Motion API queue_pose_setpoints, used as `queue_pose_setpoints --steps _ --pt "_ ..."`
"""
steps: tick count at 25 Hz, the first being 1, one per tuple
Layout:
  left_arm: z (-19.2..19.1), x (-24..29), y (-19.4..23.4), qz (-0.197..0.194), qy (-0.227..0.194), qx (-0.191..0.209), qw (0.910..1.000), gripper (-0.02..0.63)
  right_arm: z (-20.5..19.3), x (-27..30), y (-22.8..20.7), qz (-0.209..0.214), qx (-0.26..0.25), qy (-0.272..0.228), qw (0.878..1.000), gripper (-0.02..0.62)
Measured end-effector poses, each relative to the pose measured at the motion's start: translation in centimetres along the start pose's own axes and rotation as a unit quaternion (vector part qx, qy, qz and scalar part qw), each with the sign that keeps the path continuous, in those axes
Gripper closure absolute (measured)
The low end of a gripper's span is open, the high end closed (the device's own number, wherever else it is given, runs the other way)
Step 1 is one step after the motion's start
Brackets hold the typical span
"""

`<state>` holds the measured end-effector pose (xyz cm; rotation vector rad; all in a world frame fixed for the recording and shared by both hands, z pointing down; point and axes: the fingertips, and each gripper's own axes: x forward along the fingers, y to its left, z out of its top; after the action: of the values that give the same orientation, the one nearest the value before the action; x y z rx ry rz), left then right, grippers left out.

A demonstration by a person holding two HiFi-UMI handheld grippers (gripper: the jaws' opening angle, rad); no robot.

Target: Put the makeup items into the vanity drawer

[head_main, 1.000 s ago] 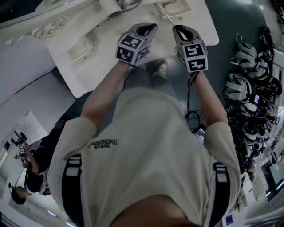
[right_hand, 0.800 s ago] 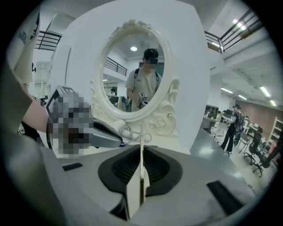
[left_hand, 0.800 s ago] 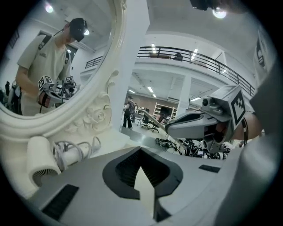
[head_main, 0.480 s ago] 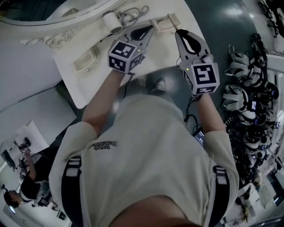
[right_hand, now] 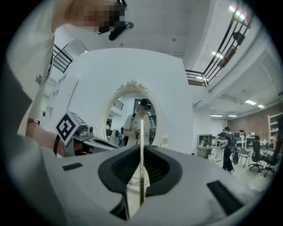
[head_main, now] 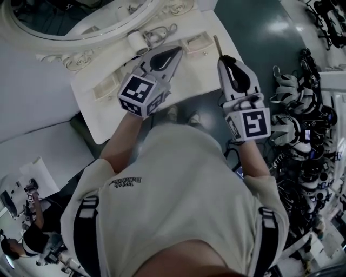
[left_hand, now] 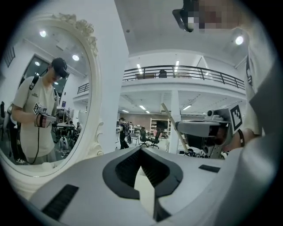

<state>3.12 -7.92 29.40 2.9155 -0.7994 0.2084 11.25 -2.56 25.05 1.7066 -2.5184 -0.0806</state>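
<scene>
White vanity surface [head_main: 186, 81] sat against the wall with the big oval mirror [head_main: 70, 16] at its back. The wearer's torso hid its front edge. A pile of helmets [head_main: 294, 124] was crowded on the dark floor [head_main: 259, 21] at right, well clear of the vanity. Both grippers were held over the surface. Left gripper [head_main: 175, 51] had its fingers together with nothing between them, and its body covered the middle of the surface. Right gripper [head_main: 223, 58] had its fingers clamped on a thin makeup stick [head_main: 218, 46], which poked out past the tips toward the mirror. Two small drawer boxes [head_main: 194, 42] sat on the surface at the back, one just beyond the stick, with a white roll [head_main: 138, 42] between them
</scene>
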Motion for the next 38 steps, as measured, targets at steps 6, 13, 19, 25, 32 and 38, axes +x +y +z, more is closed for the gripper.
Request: queue_pose_setpoints --steps 6,13,19,25,32,38 --pt "1.9 -2.7 -3.1 -0.011 -0.029 0.01 0.9995 0.6 2.3 -3.3 0.9 -0.007 0.014 -0.035 0.999 0.565" --pt "1.3 -4.1 -5.3 -0.02 -0.039 0.026 0.9987 0.6 2.3 -5.3 2.2 0.009 0.042 -0.051 0.998 0.565" --pt "1.0 -5.2 -5.6 -0.006 -0.031 0.012 0.9994 0.6 2.1 -5.4 2.9 0.016 0.055 -0.051 0.997 0.565" --pt "0.3 -5.6 -5.7 0.001 -0.026 0.006 0.9996 0.6 1.7 -5.7 3.3 0.023 0.05 -0.043 0.998 0.565" --pt "0.6 -5.1 -5.8 0.0 -0.025 0.006 0.9997 0.6 1.0 -5.5 3.0 0.028 0.054 -0.033 0.998 0.565" --pt "0.2 -4.7 -5.2 0.006 -0.017 0.006 0.9998 0.6 0.0 -4.8 2.6 0.032 0.055 -0.025 0.998 0.565"
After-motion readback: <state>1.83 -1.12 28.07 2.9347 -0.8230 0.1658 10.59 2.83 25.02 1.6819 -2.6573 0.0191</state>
